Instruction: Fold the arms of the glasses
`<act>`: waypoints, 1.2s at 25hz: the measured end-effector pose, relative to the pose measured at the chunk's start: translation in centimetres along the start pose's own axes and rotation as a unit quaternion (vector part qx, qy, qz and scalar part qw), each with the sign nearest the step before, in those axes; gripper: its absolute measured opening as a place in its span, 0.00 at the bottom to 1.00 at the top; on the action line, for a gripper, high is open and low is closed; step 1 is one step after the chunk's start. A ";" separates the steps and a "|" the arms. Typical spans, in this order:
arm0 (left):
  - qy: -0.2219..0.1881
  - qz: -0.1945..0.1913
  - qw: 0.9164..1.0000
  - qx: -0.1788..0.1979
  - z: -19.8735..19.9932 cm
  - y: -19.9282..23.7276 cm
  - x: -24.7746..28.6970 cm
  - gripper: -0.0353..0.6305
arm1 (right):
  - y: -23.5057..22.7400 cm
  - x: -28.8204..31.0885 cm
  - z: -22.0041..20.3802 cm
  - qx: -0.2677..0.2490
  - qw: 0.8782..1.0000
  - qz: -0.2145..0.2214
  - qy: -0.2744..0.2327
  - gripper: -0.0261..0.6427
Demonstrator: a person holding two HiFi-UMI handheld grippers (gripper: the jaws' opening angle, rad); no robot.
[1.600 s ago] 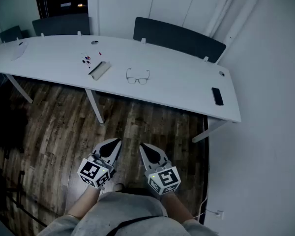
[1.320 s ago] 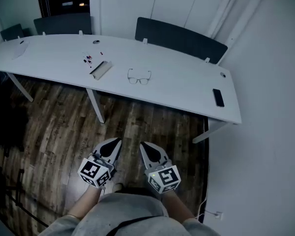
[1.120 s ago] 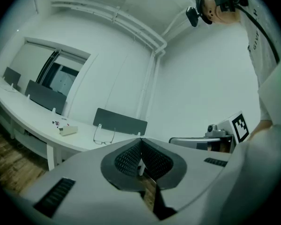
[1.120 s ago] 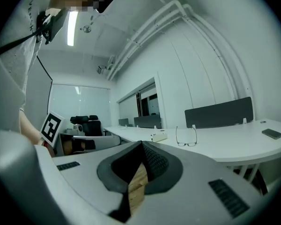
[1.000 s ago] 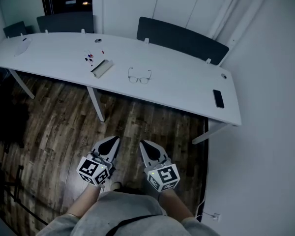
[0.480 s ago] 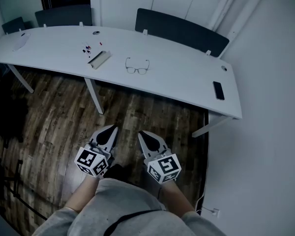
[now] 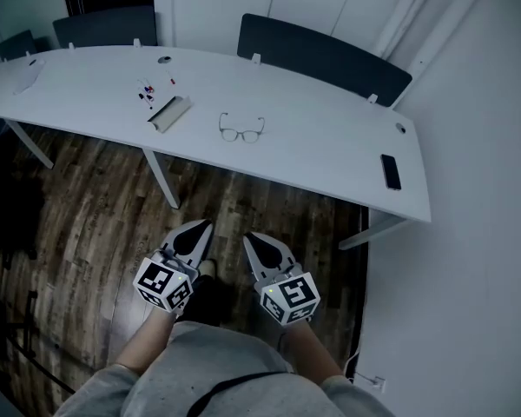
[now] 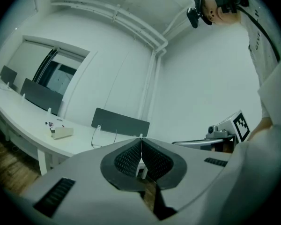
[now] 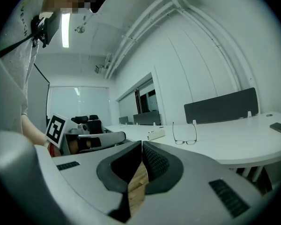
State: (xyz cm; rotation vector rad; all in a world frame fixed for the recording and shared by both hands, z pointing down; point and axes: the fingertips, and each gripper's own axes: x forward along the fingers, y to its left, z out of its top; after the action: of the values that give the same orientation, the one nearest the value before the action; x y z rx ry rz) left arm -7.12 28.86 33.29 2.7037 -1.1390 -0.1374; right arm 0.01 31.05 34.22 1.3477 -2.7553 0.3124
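Both empty: left gripper and right gripper jaws closed together, well short of glasses, arms unfolded, on white table.

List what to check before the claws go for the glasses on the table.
1. Glasses in view, lying free on the table: ok.
2. Arms spread, ready to fold: ok.
3. Left claw open for a grasp: not ok, shut and empty.
4. Right claw open: not ok, shut and empty.
5. Claws at the table: not ok, both over the floor, short of its edge.
6. Room around the glasses: ok, the small box and phone lie well apart.
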 end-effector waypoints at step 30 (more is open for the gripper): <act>0.049 -0.039 0.997 -0.035 0.7 21.3 19.3 0.08 | -17.4 21.1 1.1 0.056 0.991 -0.113 0.051 0.07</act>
State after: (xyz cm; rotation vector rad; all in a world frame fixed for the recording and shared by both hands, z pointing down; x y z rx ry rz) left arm -8.62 0.38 37.27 2.6615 -0.9834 -0.0559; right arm 0.76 4.10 38.81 1.6045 -2.5050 0.5123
